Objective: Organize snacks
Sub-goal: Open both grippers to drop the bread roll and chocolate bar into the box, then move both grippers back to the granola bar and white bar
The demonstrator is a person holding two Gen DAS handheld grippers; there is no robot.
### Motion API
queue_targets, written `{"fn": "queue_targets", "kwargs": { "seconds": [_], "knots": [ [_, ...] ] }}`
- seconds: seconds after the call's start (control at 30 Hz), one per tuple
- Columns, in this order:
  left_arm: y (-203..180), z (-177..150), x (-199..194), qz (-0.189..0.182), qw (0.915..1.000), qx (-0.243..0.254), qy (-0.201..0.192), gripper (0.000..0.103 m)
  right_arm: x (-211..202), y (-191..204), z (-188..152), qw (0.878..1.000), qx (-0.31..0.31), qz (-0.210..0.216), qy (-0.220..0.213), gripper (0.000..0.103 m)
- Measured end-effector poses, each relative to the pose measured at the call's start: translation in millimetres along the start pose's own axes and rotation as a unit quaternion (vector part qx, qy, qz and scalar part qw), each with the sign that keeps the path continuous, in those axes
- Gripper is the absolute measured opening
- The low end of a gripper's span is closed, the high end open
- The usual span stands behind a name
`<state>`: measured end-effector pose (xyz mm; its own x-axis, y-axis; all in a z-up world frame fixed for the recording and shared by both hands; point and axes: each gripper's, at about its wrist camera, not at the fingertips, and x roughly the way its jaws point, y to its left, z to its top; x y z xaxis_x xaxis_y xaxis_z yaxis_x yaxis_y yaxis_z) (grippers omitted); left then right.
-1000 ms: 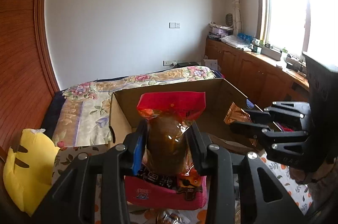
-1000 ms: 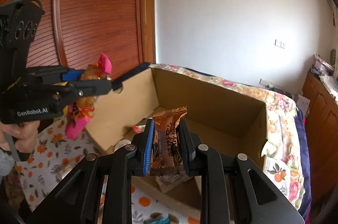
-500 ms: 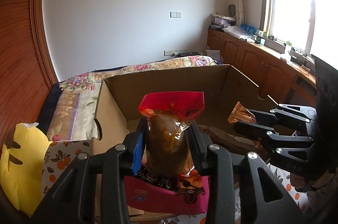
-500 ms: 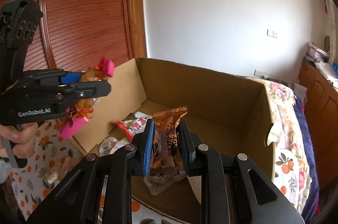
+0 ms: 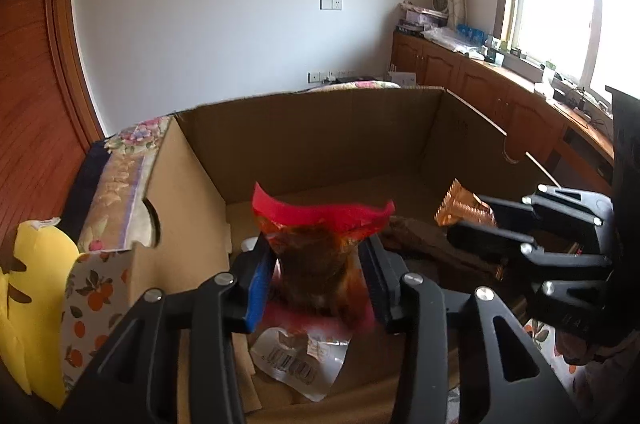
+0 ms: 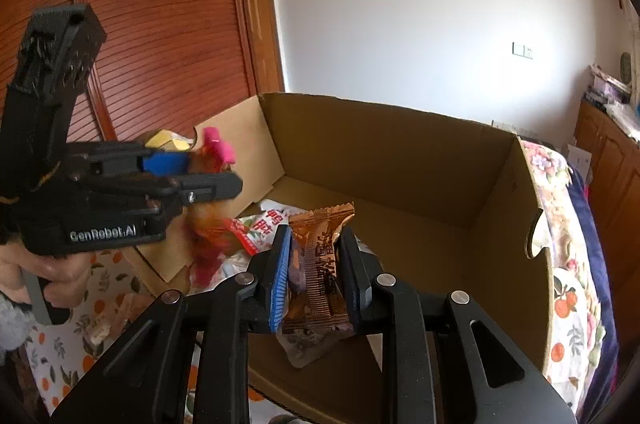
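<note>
The box (image 5: 320,139) is seen closer than a second ago; both grippers have been brought over its open top. Inside it, a white packet (image 5: 300,360) and a red-and-white packet (image 6: 264,224) are lying on the floor. A red-topped bag (image 5: 320,248) is pinched by the left gripper (image 5: 316,284), a brown bar (image 6: 316,264) by the right gripper (image 6: 316,272).

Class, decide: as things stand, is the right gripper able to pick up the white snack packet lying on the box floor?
Probably not yet: the right gripper is shut on a brown snack packet. The white snack packet lies uncovered in the open cardboard box.
</note>
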<state>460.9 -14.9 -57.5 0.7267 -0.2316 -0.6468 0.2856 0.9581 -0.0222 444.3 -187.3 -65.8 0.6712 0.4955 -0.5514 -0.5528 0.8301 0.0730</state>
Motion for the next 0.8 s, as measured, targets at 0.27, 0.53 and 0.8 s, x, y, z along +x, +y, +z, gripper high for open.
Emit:
{"fn": "queue_targets", "kwargs": {
  "seconds": [0.27,0.53,0.8],
  "knots": [
    [-11,-7,5,-0.002,0.9997,0.013,0.021,0.045,3,-1,-3,1.0,0.006,0.003,-0.007,0.026],
    [-10,-8,-2,0.007,0.9999,0.011,0.009,0.056,3,0,-5,1.0,-0.002,-0.005,-0.014,0.03],
    [-9,-13,-26,0.002,0.9997,0.017,-0.015,0.06,-3,6,1,1.0,-0.009,-0.01,-0.017,0.036]
  ]
}}
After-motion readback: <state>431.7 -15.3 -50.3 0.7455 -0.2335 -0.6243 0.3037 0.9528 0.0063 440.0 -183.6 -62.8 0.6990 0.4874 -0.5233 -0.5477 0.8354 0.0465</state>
